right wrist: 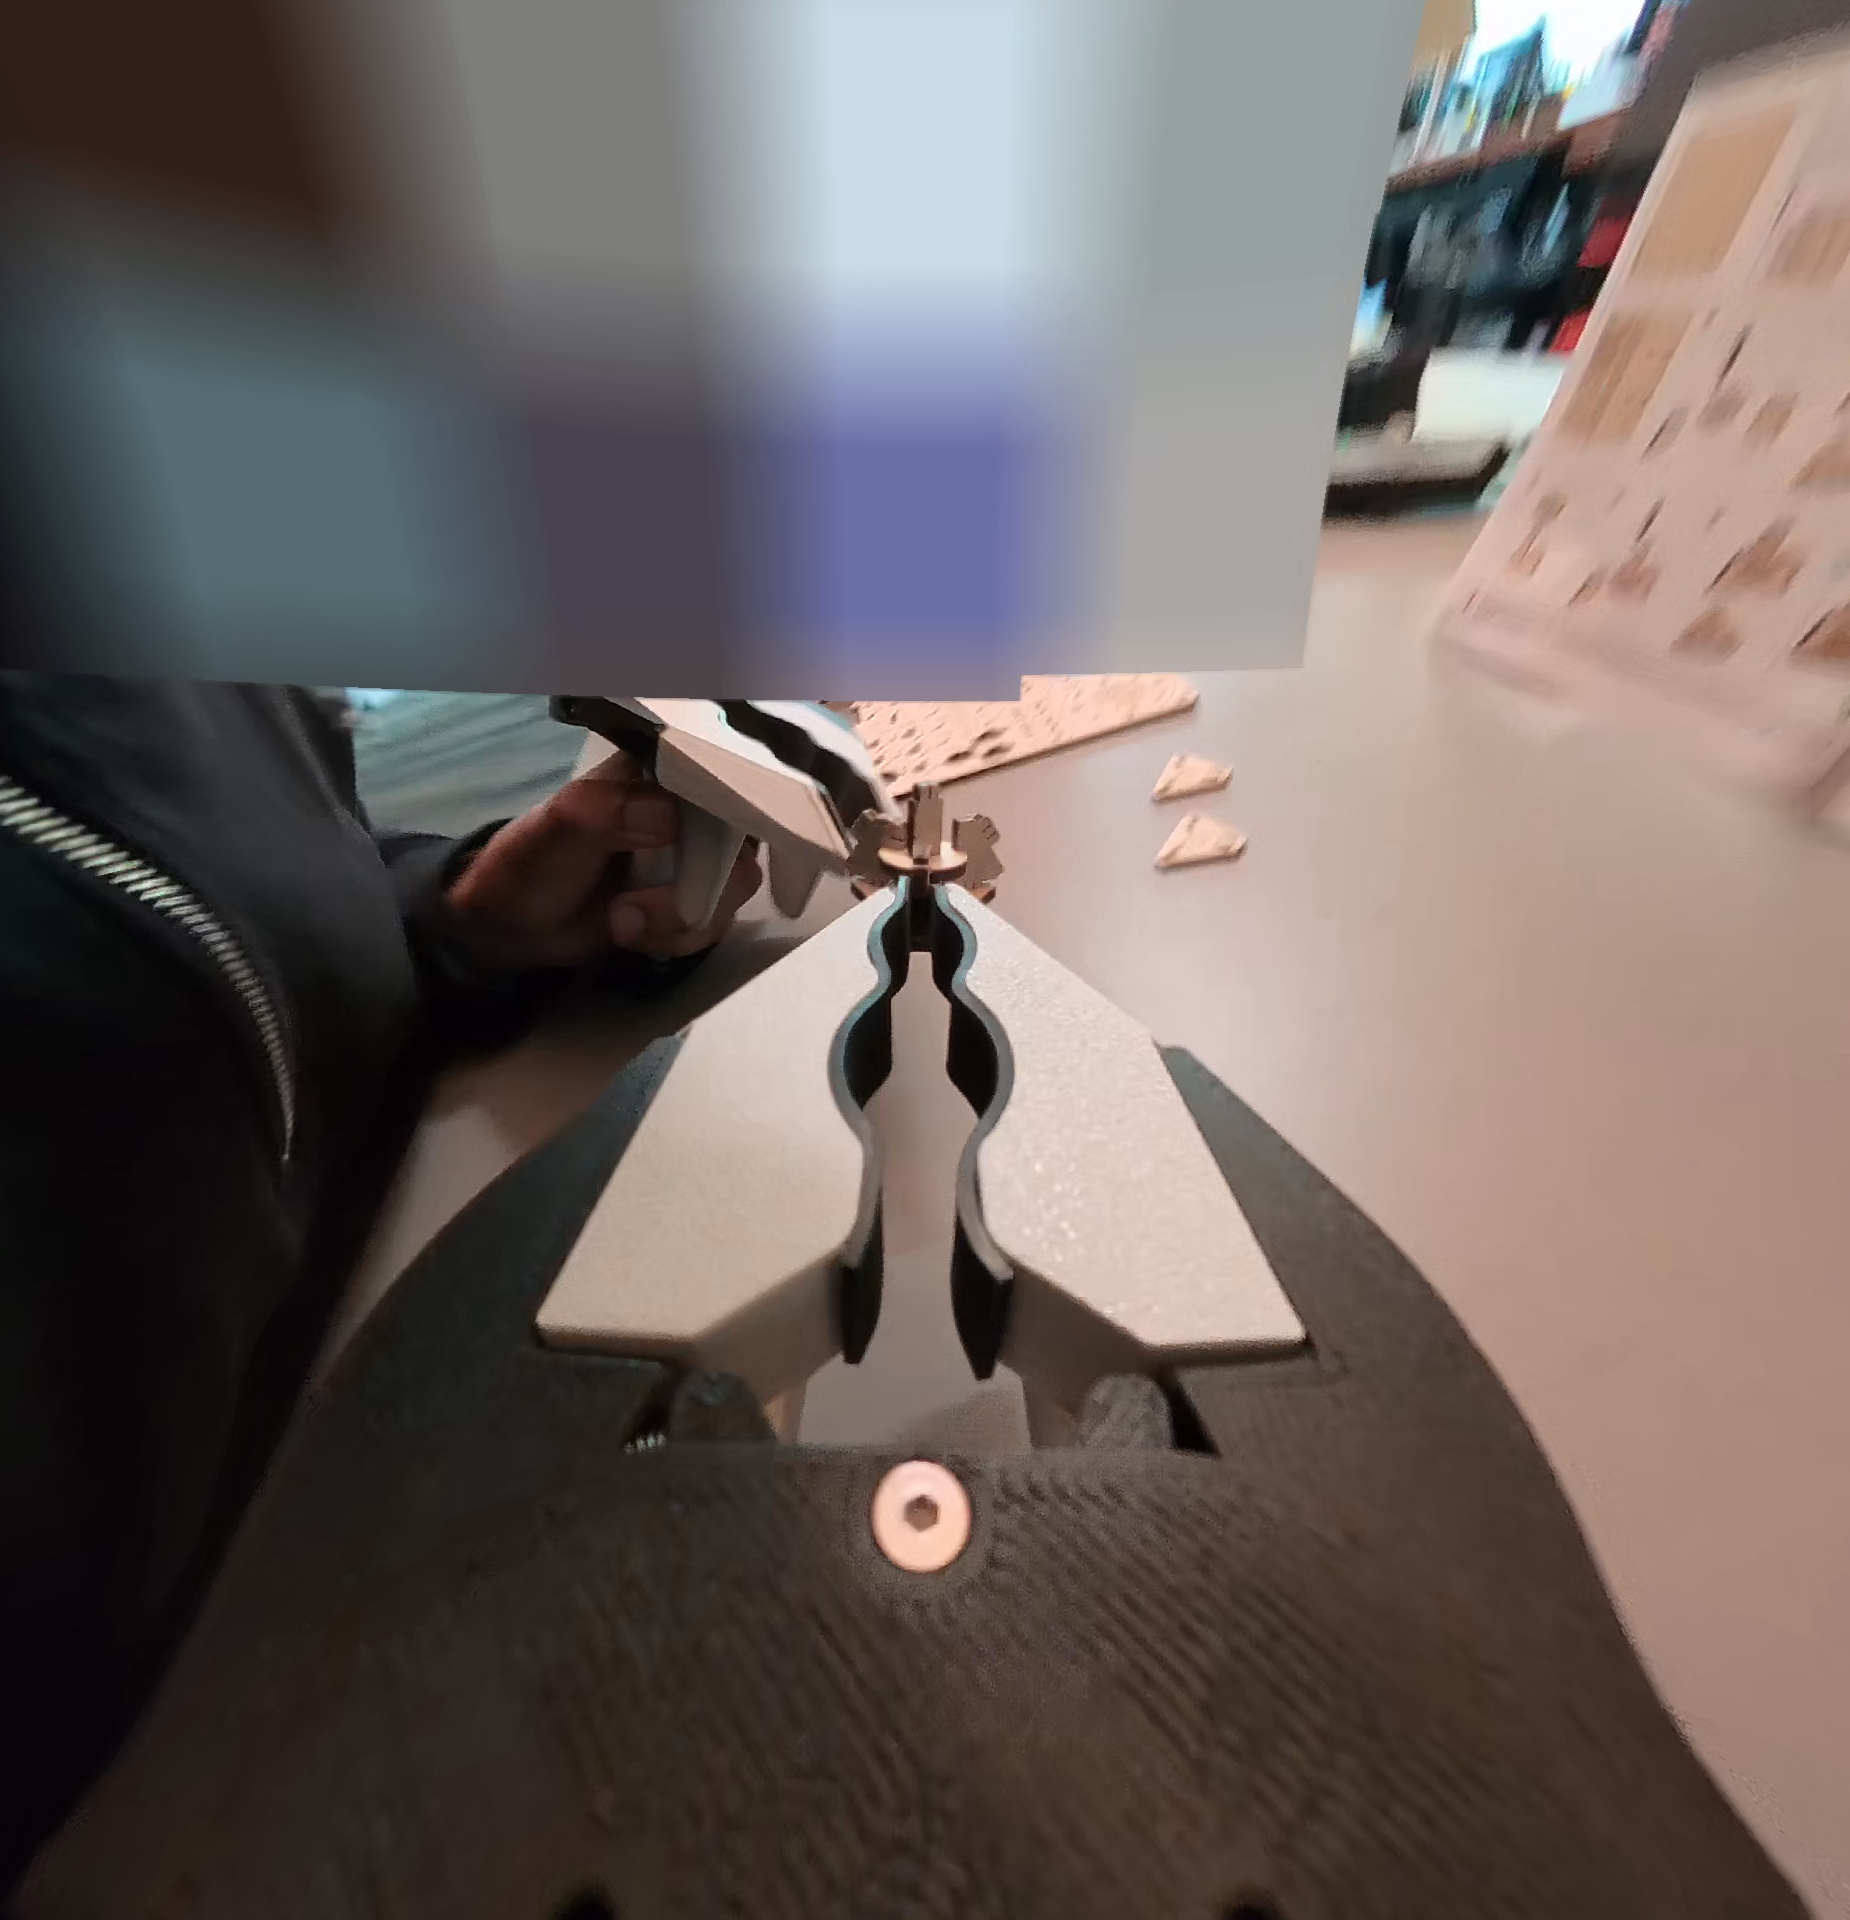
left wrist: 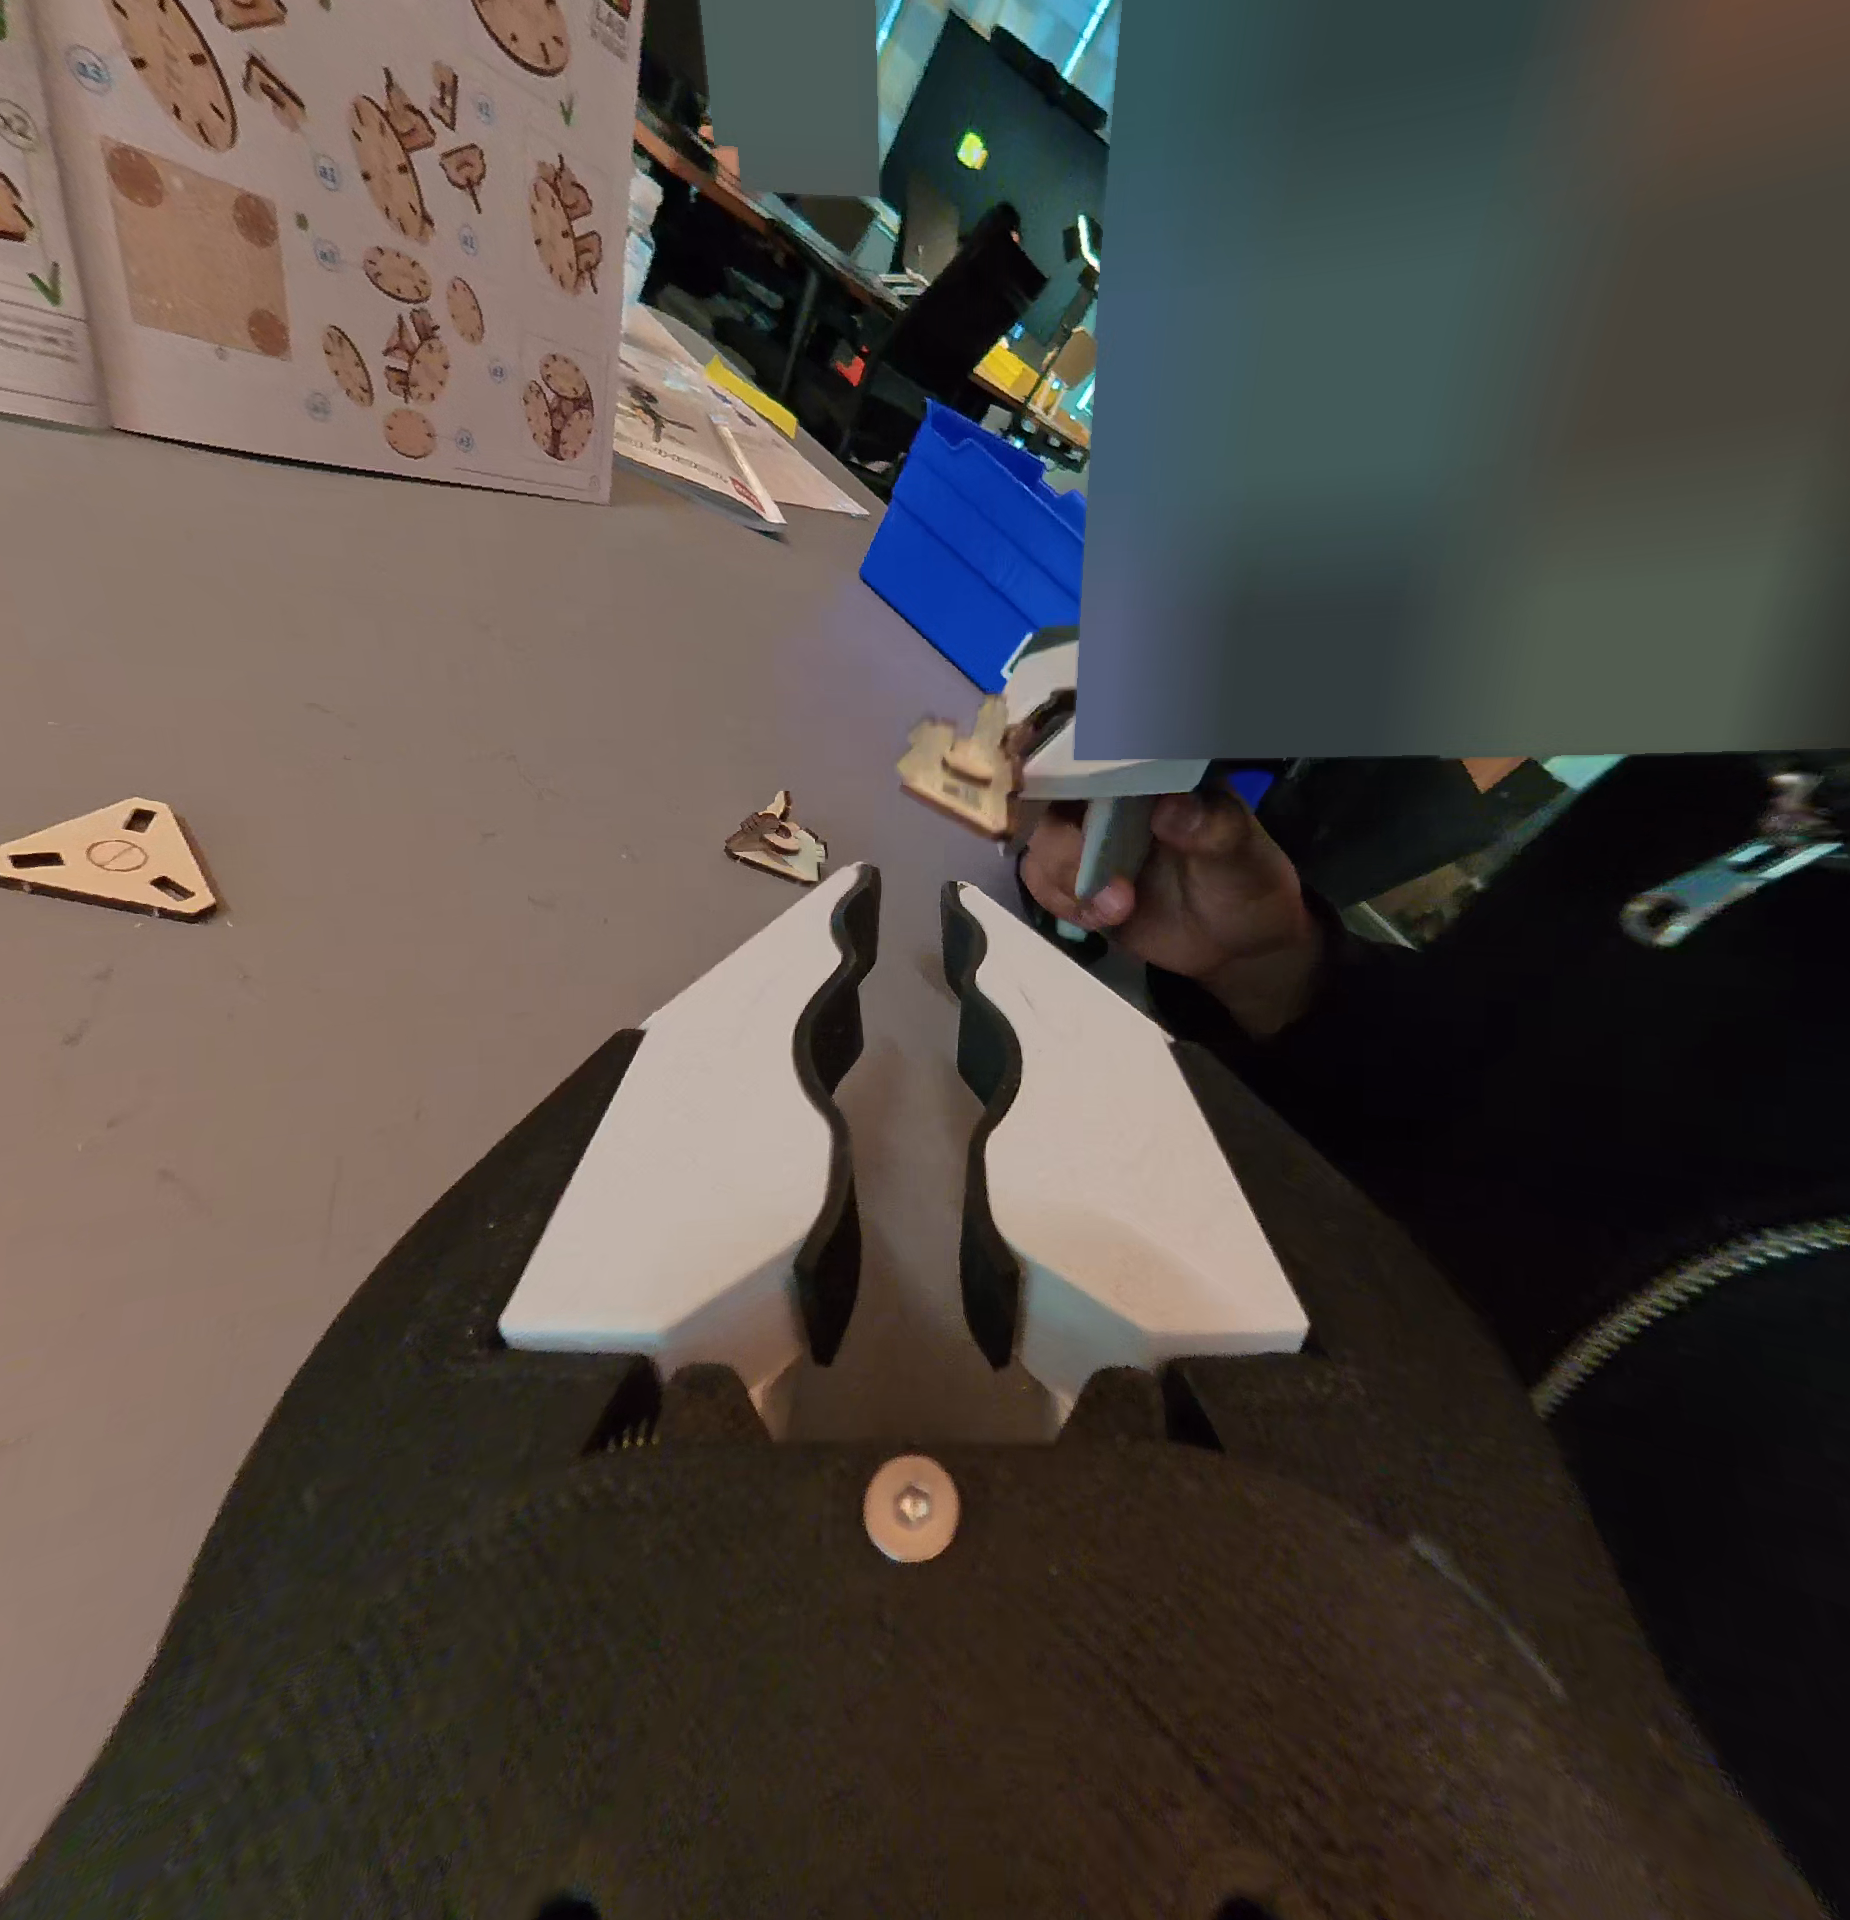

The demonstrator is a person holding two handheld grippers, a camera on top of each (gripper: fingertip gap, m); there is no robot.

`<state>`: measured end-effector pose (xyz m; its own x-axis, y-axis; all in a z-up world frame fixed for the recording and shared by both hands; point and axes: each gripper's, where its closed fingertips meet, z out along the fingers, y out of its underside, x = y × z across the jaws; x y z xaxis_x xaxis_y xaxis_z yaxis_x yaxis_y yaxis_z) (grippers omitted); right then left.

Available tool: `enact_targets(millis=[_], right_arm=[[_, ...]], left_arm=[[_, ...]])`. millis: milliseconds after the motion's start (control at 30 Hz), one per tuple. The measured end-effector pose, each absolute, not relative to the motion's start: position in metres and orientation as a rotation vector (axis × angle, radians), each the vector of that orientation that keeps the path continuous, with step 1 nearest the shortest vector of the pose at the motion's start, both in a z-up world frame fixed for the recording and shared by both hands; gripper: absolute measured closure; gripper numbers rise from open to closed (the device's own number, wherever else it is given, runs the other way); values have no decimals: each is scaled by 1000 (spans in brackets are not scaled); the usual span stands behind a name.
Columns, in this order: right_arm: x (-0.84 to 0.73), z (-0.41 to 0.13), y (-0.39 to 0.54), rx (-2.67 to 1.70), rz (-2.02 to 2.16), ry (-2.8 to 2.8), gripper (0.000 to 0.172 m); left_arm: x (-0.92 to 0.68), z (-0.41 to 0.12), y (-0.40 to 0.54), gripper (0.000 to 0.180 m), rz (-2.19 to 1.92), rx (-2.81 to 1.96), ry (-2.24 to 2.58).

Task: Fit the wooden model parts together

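Tan wooden pieces [left wrist: 100, 858], grey table [left wrist: 381, 675], blue bin [left wrist: 978, 561].

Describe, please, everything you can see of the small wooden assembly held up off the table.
The wooden assembly looks like pale laser-cut plywood: a flat plate with toothed lobes on either side, a small round disc on it, and a thin upright tab through the middle. The right tool pinches its lower edge, holding it clear of the grey table. The left tool's tip is beside it.
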<state>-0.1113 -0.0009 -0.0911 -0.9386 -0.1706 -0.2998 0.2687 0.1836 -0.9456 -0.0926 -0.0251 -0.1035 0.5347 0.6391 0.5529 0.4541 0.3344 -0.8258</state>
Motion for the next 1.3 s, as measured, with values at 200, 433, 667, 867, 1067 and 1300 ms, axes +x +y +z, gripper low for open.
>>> enact_targets(millis=[200, 433, 667, 867, 1067, 1300], right_arm=[[-96, -137, -2, 400, -1269, 2035, 170], [-93, -131, -2, 504, -1190, 1796, 171], [-86, -104, -4, 355, -1339, 1780, 171], [-89, -95, -4, 154, -1600, 2039, 172], [-100, -136, -8, 64, -1574, 2513, 171], [-95, -177, -3, -20, -1301, 2801, 169]], left_arm=[[-90, -97, -35, 165, 275, -1275, -1072], [-83, -94, -28, 166, 338, -1333, -1024], [-76, -97, -7, 163, 345, -1450, -950], [-75, -97, -7, 164, 370, -1460, -947], [-78, -97, -12, 164, 371, -1431, -972], [-79, -96, -15, 162, 412, -1431, -981]])
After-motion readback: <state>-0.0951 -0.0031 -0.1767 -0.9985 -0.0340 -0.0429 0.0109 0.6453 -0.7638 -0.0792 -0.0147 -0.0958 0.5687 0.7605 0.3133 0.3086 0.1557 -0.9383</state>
